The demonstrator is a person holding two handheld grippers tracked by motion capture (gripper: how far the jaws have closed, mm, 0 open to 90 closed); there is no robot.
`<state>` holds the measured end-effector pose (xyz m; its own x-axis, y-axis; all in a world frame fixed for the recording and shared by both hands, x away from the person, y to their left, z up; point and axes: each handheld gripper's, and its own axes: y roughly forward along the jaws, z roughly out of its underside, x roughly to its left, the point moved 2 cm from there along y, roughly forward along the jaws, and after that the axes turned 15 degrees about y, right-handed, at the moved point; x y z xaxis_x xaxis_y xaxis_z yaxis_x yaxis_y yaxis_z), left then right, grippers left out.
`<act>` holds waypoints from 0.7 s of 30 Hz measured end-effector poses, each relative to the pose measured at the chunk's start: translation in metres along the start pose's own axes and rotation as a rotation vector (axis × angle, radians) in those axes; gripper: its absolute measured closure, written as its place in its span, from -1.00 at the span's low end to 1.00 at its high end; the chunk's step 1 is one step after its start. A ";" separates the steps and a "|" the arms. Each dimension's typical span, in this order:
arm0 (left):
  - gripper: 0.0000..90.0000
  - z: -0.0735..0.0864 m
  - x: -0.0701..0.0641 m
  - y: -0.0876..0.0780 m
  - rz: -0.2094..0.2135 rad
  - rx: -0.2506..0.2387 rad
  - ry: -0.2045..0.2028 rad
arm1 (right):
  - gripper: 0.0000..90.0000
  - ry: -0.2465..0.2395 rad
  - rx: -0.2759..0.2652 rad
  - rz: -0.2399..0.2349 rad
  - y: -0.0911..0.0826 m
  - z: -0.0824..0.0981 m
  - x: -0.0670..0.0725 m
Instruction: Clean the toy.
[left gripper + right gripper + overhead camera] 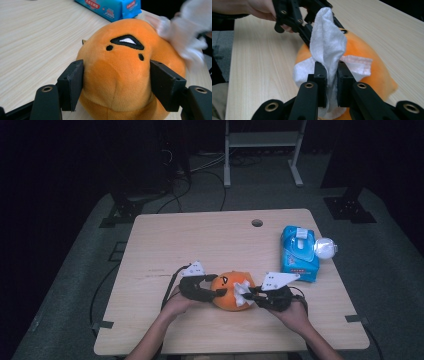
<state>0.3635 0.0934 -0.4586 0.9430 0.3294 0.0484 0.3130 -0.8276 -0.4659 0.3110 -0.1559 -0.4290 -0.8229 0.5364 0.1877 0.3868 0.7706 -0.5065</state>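
Nearest, the right gripper (332, 82) pinches a white wipe (327, 45) against the orange plush toy (125, 72), which the left gripper (116, 82) clamps from the opposite side.

The high view looks forward and down from above the person's side of the pale wooden table (165, 240), far enough off to take in the whole top, with the round orange plush toy with a stitched black face (226, 289) near the front edge. The left gripper view sits low and very close to that toy (120, 75), facing across it towards the blue packet of wipes (112, 7) beyond. The right gripper view looks at the same toy (367, 50) from its opposite side, equally close, so all three share the toy and the tabletop around it.
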 end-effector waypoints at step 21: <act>-0.40 0.002 -0.003 -0.003 0.018 0.015 0.043 | 0.78 -0.002 0.019 -0.012 0.000 0.003 -0.002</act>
<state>0.3593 0.0953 -0.4589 0.9525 0.2946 0.0775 0.2946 -0.8263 -0.4800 0.3114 -0.1576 -0.4319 -0.8282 0.5264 0.1924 0.3690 0.7706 -0.5197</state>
